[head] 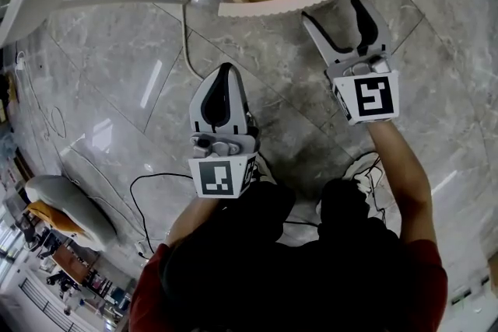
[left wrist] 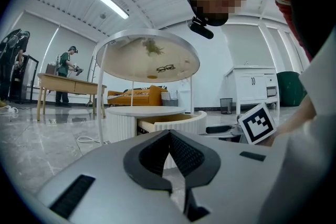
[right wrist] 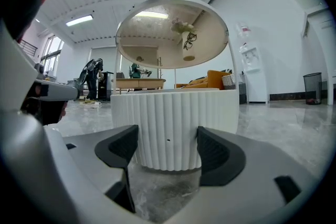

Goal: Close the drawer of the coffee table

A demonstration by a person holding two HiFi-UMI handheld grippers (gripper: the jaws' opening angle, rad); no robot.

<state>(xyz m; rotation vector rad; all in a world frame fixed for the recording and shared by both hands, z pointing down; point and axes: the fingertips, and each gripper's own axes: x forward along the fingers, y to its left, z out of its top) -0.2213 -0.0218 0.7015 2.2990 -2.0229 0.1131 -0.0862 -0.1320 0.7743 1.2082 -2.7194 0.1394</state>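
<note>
clearly not yet shut: white ribbed curved drawer (head: pixel 311 2) juts open; right gripper (head: pixel 333 12), jaws spread, near its front; left gripper (head: pixel 224 75), jaws pressed together, farther back.

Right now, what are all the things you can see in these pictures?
Coffee table: one, white, round, ahead of the grippers.
Drawer: one, white ribbed front, wood inside, pulled open.
Glasses: one pair, dark, on the table's top tray.
Sofa: one, orange, far behind the table.
Cables: several, white and black, on the grey floor.
Left gripper: one, grey, fingers shut, held back from the drawer.
Right gripper: one, grey, fingers open, tips near the drawer front.
</note>
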